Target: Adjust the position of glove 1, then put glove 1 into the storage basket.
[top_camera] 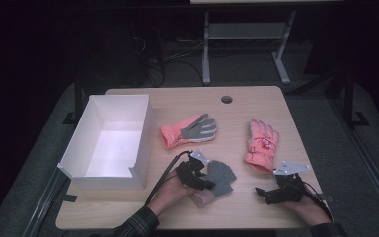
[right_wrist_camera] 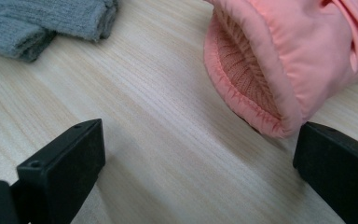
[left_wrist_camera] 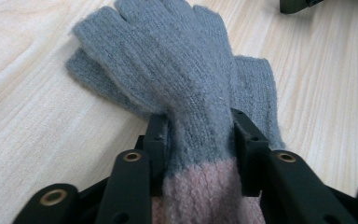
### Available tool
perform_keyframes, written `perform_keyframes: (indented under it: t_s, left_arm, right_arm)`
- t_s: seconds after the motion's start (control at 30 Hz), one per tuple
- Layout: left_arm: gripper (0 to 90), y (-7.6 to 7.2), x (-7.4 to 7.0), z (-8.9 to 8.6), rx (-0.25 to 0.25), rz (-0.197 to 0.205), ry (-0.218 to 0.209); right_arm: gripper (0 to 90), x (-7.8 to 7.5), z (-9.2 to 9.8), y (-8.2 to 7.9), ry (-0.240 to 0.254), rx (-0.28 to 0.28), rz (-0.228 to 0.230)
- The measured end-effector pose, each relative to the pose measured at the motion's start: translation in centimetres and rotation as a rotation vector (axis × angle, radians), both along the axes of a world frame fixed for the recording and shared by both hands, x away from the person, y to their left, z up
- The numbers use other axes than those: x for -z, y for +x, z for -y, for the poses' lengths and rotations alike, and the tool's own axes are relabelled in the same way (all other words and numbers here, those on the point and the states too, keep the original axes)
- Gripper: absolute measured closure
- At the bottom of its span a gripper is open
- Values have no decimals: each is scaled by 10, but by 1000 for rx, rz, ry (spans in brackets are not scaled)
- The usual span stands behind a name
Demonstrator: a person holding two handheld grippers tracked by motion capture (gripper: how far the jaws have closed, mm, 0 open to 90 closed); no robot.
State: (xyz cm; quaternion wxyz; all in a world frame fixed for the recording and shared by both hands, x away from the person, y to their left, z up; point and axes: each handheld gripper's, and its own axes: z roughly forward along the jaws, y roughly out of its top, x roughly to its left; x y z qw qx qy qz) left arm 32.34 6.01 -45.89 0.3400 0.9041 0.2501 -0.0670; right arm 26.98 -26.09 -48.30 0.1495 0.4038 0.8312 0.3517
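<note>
A grey knit glove point(top_camera: 221, 174) with a pale pink cuff lies at the table's front middle, fingers pointing away from me. My left gripper point(top_camera: 206, 180) is shut on it at the wrist. In the left gripper view both black pads squeeze the knit glove point(left_wrist_camera: 182, 70) from the sides, left gripper point(left_wrist_camera: 198, 135), and a second grey knit layer point(left_wrist_camera: 261, 88) lies under it. My right gripper point(top_camera: 262, 194) stands open on the wood at the front right. In the right gripper view, the right gripper point(right_wrist_camera: 200, 154) has bare table between its jaws, just short of the pink ski glove's point(right_wrist_camera: 284, 60) cuff.
The pink ski glove point(top_camera: 262, 143) lies right of centre. A pink glove with a grey palm point(top_camera: 190, 129) lies mid-table. An open white box point(top_camera: 140, 143) stands at the left. A round cable hole point(top_camera: 226, 99) is near the far edge.
</note>
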Motion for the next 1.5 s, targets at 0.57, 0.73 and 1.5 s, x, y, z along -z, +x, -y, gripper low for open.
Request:
perform_keyframes:
  t_s: [0.57,0.73,1.5]
  left_arm:
    - [679,4,-10,1,44,-30,-53]
    - [681,5,-18,0,49,-22,-64]
    - [680,16,-82,-18,8,48,-113]
  right_arm:
    - [17,0,0,0,0,0,0]
    - [17,0,0,0,-1,-1,0]
    - [17,0,0,0,0,0,0]
